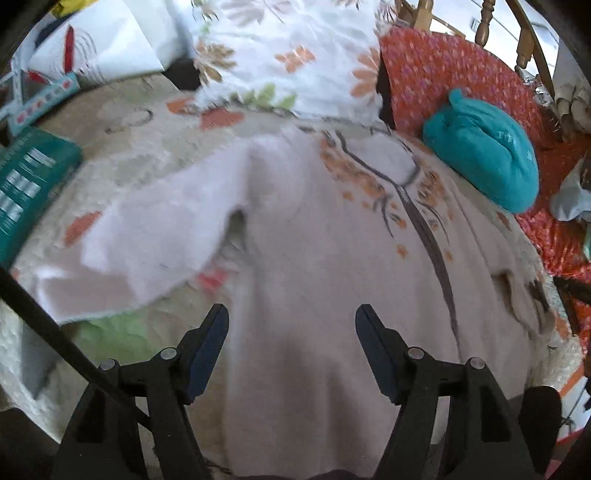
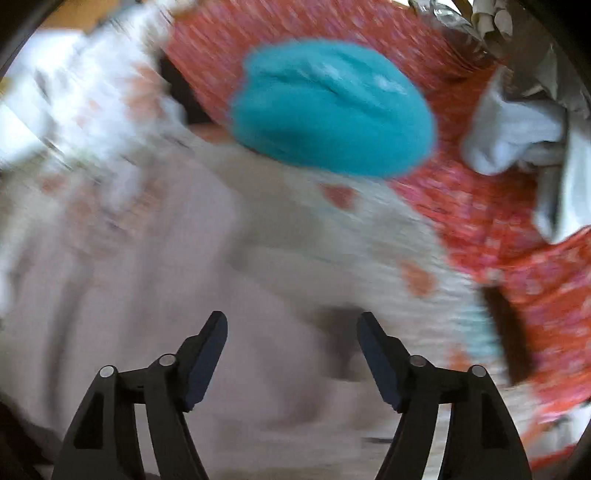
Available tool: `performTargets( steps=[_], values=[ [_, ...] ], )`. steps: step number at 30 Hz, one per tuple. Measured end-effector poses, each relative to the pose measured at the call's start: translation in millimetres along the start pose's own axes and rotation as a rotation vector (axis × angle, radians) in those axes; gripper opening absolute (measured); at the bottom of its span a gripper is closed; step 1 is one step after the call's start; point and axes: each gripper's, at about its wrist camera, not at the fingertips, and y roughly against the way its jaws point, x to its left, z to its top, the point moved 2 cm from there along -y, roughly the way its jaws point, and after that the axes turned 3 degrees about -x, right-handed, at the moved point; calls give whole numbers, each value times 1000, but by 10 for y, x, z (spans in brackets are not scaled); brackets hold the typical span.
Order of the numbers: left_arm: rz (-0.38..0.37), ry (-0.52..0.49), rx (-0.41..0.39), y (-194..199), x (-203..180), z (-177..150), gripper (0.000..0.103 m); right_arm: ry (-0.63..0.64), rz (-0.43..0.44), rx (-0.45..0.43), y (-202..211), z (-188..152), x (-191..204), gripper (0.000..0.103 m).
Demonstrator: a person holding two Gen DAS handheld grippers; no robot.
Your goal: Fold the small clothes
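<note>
A pale pink small top with an orange flower print lies spread on a cream floral bedspread, one sleeve out to the left. My left gripper is open and empty just above its lower body. In the blurred right wrist view the same pink top lies below my right gripper, which is open and empty. A folded teal garment rests at the far right; it also shows in the right wrist view.
An orange patterned cloth lies under the teal garment. A white floral pillow sits at the back, a teal box at the left. Pale grey clothes are heaped at the right. A wooden headboard stands behind.
</note>
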Motion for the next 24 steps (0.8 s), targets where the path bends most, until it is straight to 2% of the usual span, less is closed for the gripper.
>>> performTargets(
  steps=[1,4,5,6,7,10,13,15,17,19,20,21,24],
  values=[
    [-17,6,3,-22,-8,-7,70,-8,-8,31,-120,-51,-64,77],
    [-28,-12,-29,47,-86,-58,70,-71,56,81,-444,-194,-136,75],
    [-26,-22,-32,47,-99,-66,70,-92,84,101,-530,-205,-143,49],
    [-32,-31,-47,95,-149,-97,70,-103,97,118,-581,-193,-155,10],
    [-27,-29,-55,105,-192,-98,70,-110,78,116,-548,-169,-183,11],
    [-9,-46,-72,116,-271,-97,70,-209,74,-40,-133,121,-537,10],
    [6,-50,-79,81,-334,-98,70,-363,30,-226,444,355,-1178,10],
    [-5,-38,-71,51,-331,-96,70,-439,-21,-274,544,380,-1495,11],
    [-16,-29,-63,28,-338,-101,70,-478,-70,-270,545,313,-1708,12],
    [-17,-32,-60,17,-359,-111,70,-514,-98,-202,366,138,-1874,19],
    [-16,-34,-59,15,-368,-117,70,-523,-112,-170,306,59,-1935,35],
    [-15,-38,-58,14,-368,-122,70,-534,-133,-140,235,-48,-1998,45],
    [-12,-32,-50,-6,-356,-132,70,-574,-180,-128,202,-322,-2179,46]
  ],
)
